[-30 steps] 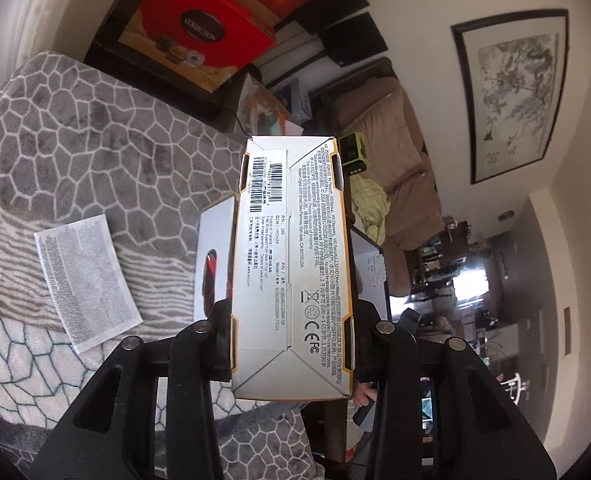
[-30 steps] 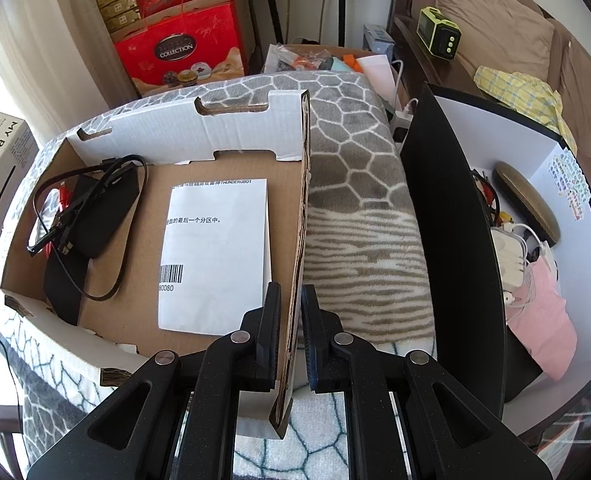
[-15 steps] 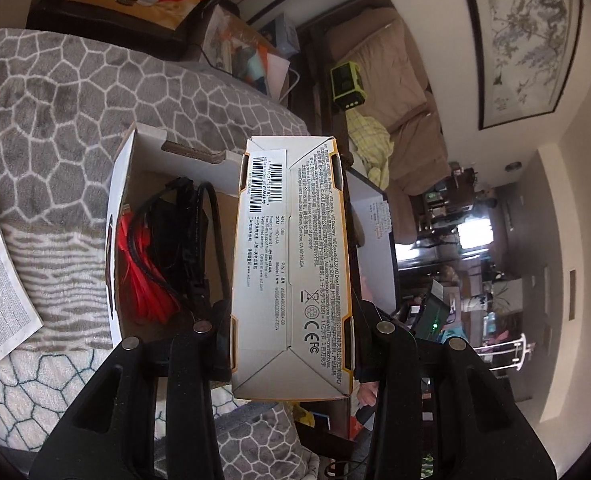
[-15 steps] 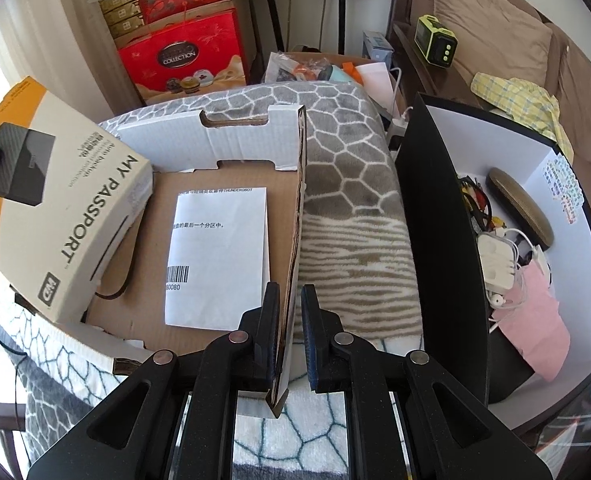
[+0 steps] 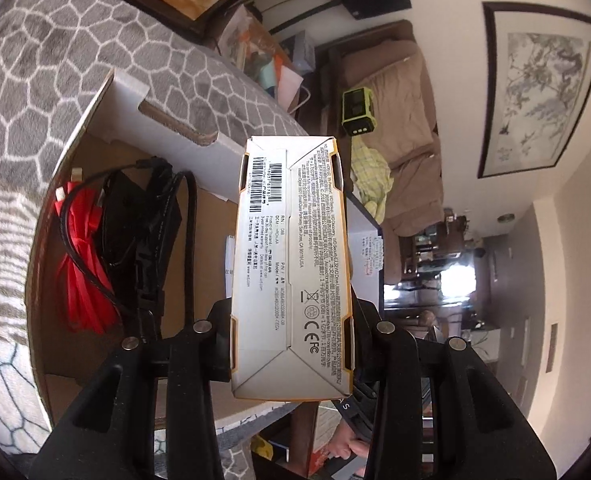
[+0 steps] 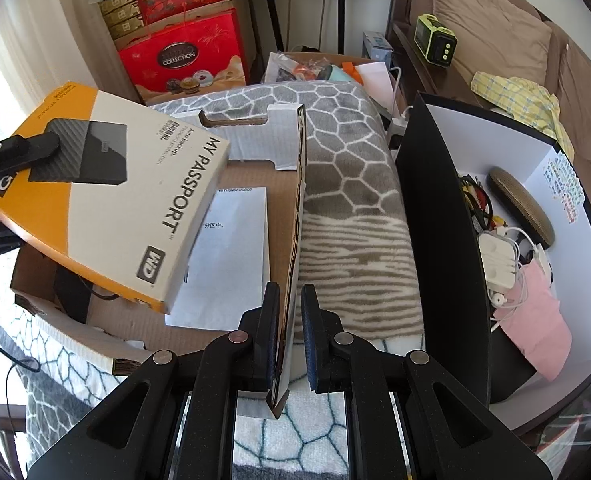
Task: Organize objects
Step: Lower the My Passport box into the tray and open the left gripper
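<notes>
My left gripper [image 5: 291, 328] is shut on a white and orange My Passport box [image 5: 291, 256]; the box also shows in the right wrist view [image 6: 111, 196], held tilted above the open cardboard box [image 6: 251, 136]. My right gripper [image 6: 288, 312] is shut on the right wall of the cardboard box [image 6: 295, 240]. Inside the cardboard box lie a white paper sheet [image 6: 227, 256], black cables with a black pouch [image 5: 143, 224] and a red bundle [image 5: 79, 256].
The cardboard box rests on a grey patterned blanket [image 6: 351, 184]. A black and white bin [image 6: 439, 216] with earphones, cables and a pink item stands at the right. Red gift boxes [image 6: 183, 52] stand behind. A brown sofa [image 6: 495, 28] is at the far right.
My left gripper has carried the My Passport box to the right, from beside the cardboard box to above its inside. My right gripper has held the wall still.
</notes>
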A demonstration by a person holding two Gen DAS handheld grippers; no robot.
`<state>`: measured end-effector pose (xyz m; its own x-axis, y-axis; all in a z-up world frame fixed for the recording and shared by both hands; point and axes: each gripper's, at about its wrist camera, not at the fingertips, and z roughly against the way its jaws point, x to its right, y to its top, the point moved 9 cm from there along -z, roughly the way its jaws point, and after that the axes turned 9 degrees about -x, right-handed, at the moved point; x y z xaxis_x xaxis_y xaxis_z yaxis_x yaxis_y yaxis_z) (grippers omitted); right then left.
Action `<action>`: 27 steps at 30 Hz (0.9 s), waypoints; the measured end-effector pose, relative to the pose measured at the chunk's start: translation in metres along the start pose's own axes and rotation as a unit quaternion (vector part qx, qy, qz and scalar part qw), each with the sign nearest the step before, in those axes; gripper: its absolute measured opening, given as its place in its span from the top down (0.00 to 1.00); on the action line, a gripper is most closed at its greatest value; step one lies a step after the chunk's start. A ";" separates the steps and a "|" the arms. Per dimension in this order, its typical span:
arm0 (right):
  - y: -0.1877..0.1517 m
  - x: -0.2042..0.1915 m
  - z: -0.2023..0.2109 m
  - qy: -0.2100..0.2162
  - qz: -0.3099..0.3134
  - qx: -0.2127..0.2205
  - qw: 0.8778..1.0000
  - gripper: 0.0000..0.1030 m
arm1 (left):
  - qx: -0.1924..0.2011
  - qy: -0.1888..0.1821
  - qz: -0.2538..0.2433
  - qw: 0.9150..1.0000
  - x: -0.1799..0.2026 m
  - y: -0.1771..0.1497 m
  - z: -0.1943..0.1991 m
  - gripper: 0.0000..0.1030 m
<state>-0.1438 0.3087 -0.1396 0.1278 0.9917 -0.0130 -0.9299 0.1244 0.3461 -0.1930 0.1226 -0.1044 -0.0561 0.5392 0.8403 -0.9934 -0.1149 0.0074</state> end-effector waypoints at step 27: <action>-0.003 -0.001 -0.004 0.006 0.001 -0.003 1.000 0.91 | -0.019 0.069 0.007 0.997 -0.016 -0.032 -0.038 0.46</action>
<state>-0.1422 0.3078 -0.1442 0.1218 0.9923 -0.0243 -0.9324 0.1228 0.3401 -0.1638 0.1497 -0.1385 -0.0810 0.6473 0.7579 -0.9952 -0.0938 -0.0262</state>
